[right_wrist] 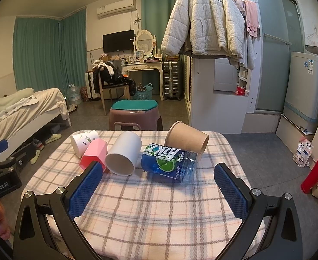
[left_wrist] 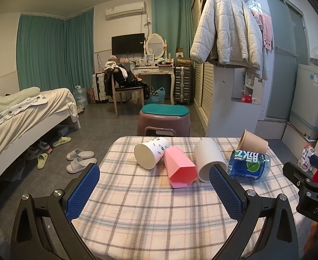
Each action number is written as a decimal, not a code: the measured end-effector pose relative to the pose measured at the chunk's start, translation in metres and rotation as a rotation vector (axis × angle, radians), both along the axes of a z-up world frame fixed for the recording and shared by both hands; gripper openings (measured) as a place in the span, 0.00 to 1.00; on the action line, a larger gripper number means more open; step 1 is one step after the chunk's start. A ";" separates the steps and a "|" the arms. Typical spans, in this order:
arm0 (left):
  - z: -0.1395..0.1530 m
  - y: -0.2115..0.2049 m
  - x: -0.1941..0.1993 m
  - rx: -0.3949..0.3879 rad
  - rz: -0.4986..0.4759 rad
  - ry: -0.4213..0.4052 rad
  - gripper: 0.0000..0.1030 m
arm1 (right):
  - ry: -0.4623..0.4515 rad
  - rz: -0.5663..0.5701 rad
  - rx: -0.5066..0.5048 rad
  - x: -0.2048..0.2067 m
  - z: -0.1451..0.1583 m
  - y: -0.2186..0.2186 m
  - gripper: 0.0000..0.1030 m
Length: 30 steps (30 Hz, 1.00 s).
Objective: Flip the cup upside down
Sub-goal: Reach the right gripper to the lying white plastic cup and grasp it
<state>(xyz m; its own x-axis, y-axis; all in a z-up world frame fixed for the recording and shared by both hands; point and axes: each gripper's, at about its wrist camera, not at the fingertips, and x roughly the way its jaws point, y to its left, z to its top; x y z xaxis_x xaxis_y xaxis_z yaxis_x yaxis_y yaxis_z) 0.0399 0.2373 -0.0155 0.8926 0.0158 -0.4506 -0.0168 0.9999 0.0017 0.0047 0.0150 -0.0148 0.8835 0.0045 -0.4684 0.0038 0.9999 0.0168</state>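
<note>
Several cups lie on their sides on the plaid tablecloth (left_wrist: 150,212) (right_wrist: 150,205): a white leaf-print cup (left_wrist: 151,152) (right_wrist: 84,142), a pink faceted cup (left_wrist: 179,169) (right_wrist: 94,155), a plain white cup (left_wrist: 208,159) (right_wrist: 124,156), a cut blue-labelled plastic bottle (left_wrist: 249,165) (right_wrist: 169,163) and a brown paper cup (left_wrist: 253,144) (right_wrist: 188,138). My left gripper (left_wrist: 154,191) is open and empty, just short of the pink and white cups. My right gripper (right_wrist: 156,190) is open and empty, just short of the bottle.
A purple stool with a teal cushion (left_wrist: 164,119) (right_wrist: 135,112) stands behind the table. A red bottle (right_wrist: 316,174) stands on the floor at right. A bed (left_wrist: 24,112) and slippers (left_wrist: 78,159) are at left. The right gripper's body shows at the left wrist view's right edge (left_wrist: 310,186).
</note>
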 end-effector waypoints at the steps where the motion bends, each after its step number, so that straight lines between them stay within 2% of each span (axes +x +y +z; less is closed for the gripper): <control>1: 0.000 0.003 0.000 -0.001 0.005 0.002 1.00 | 0.006 0.002 -0.001 0.001 -0.001 0.002 1.00; 7: -0.005 0.024 0.025 -0.002 0.015 0.048 1.00 | 0.055 0.000 -0.007 0.023 -0.001 0.020 1.00; 16: -0.021 0.056 0.074 0.021 0.028 0.090 1.00 | 0.160 0.048 -0.025 0.105 -0.006 0.065 0.99; 22: -0.034 0.068 0.101 0.021 0.038 0.117 1.00 | 0.280 0.036 -0.021 0.175 -0.030 0.075 0.79; 30: -0.062 0.076 0.127 -0.002 0.044 0.186 1.00 | 0.416 0.019 -0.059 0.229 -0.065 0.082 0.78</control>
<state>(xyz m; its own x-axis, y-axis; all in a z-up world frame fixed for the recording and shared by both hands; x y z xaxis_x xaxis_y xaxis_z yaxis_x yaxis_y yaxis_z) 0.1673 0.3129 -0.0773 0.7922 0.0518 -0.6081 -0.0601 0.9982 0.0068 0.2335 0.0971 -0.0802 0.6188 -0.0183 -0.7854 -0.0201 0.9990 -0.0391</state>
